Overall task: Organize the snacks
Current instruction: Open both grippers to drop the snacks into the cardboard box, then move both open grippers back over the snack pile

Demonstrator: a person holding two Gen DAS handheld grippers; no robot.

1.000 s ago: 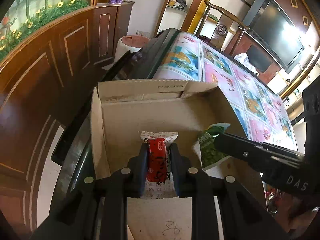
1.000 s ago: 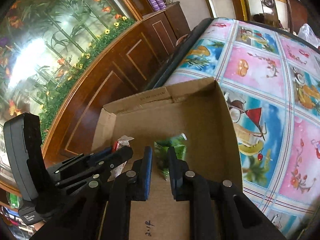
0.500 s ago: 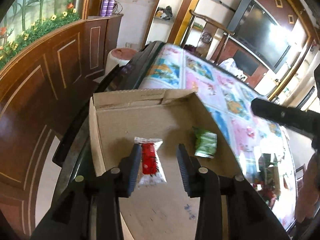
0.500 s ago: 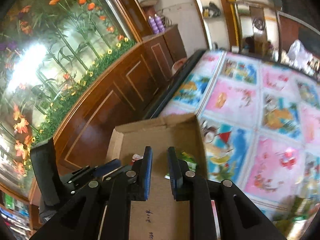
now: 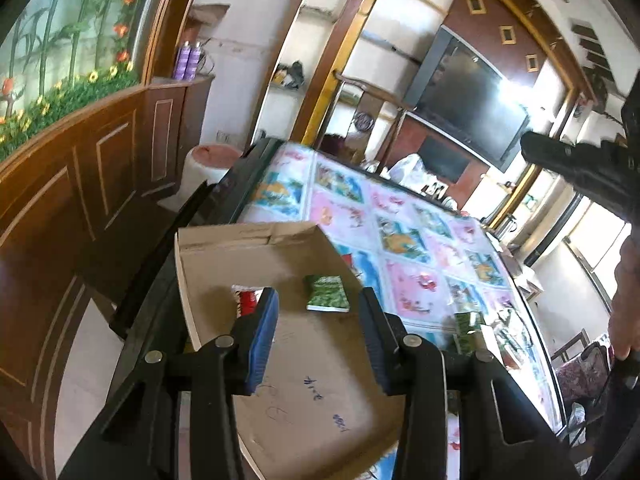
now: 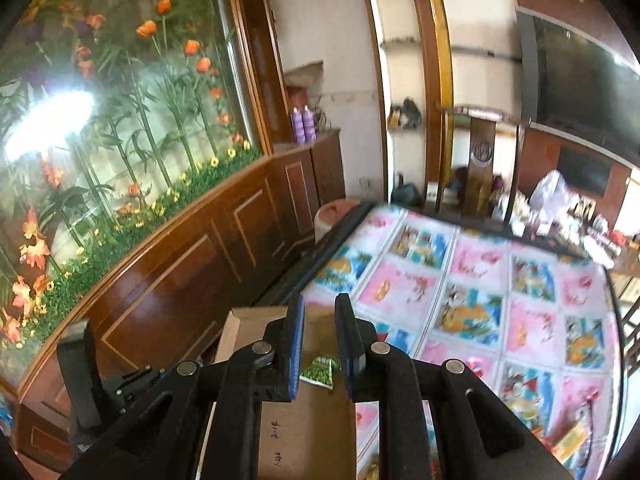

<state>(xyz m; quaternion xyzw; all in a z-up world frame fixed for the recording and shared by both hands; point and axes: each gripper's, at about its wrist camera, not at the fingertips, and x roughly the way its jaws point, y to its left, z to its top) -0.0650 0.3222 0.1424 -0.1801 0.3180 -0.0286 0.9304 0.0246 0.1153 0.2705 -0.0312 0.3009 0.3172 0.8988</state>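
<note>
A shallow cardboard box (image 5: 320, 384) lies at the table's near left corner. A green snack packet (image 5: 327, 299) and a red-and-white snack packet (image 5: 245, 300) lie flat on its floor. My left gripper (image 5: 318, 328) is open and empty, raised above the box; its left finger hides part of the red packet. My right gripper (image 6: 319, 344) is open and empty, held higher up; the green packet (image 6: 319, 371) shows between its fingers, far below. More green packets (image 5: 466, 326) lie on the table to the right of the box.
The table carries a pink and blue picture cloth (image 6: 480, 292). A dark wooden panelled wall (image 5: 80, 184) runs along the left. A pink-topped bin (image 5: 212, 156) stands past the table's far corner. Clutter and bags (image 6: 560, 196) sit at the far end.
My left gripper has let go of the red packet, opened wide and lifted back. My right gripper has let go of the green packet and risen well above the box.
</note>
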